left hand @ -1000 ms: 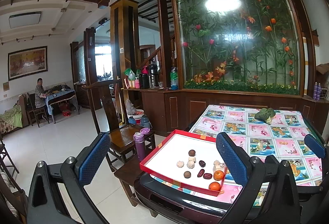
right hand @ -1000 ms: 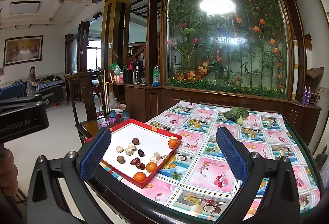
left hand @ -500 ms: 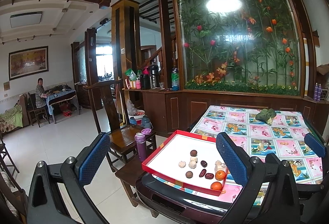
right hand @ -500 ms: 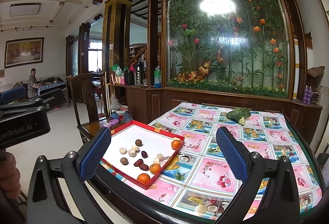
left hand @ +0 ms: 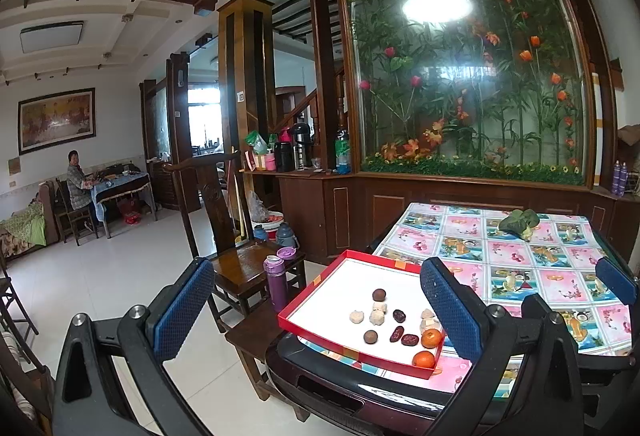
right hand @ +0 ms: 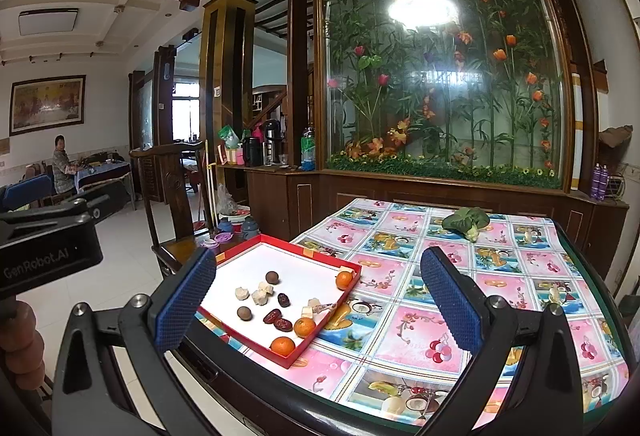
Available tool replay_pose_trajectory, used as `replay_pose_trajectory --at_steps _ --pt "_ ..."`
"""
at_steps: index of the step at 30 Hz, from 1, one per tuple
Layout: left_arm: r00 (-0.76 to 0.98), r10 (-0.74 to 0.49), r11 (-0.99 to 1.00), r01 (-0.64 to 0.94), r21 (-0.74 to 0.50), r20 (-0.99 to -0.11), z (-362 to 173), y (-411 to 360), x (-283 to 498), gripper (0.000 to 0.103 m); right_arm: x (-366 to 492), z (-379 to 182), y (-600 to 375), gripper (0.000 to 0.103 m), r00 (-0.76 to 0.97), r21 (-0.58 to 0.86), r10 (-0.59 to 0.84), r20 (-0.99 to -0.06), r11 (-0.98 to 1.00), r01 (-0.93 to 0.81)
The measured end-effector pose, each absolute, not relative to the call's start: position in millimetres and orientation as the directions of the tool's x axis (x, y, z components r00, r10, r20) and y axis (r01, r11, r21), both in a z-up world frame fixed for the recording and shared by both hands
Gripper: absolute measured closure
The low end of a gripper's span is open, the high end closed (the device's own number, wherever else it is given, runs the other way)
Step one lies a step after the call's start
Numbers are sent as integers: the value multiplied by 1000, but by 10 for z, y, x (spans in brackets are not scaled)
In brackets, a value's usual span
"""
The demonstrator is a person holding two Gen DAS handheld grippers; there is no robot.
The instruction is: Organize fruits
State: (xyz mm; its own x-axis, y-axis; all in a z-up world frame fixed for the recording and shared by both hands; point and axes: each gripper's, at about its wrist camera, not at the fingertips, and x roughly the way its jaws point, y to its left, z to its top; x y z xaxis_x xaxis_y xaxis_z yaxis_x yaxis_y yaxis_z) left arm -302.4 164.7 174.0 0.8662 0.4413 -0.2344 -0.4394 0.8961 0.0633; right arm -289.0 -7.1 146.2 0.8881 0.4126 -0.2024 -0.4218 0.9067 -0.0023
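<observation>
A red-rimmed white tray (right hand: 256, 242) (left hand: 316, 286) sits at the table's near left corner. It holds small oranges (right hand: 304, 326) (left hand: 423, 359), dark red dates (right hand: 276, 317) (left hand: 409, 339), brown round fruits (right hand: 244, 312) (left hand: 379, 294) and pale chunks (right hand: 260, 293) (left hand: 376, 317). My right gripper (right hand: 316, 310) is open, hovering short of the table's front edge with nothing between its fingers. My left gripper (left hand: 318, 316) is also open and empty, held left of the table corner. The left gripper's body (right hand: 44, 252) shows at the left edge of the right wrist view.
The table wears a fruit-print cloth (right hand: 440, 300) with a leafy green vegetable (right hand: 466, 220) at its far side. A wooden chair (left hand: 240, 260) and stool with a purple bottle (left hand: 275, 282) stand left of the table. A person (left hand: 78, 183) sits at a distant table.
Both views have drifted slightly, so the tray sits a little farther right and closer in each. Both grippers stay open and nothing on the tray has moved.
</observation>
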Motion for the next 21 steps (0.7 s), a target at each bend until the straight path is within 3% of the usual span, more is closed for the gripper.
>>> replay_pose_trajectory --at_steps 21 --pt "866 436 899 -434 62 -245 1670 1679 -3071 0 -2911 1460 -17 1 885 2 418 -207 904 -427"
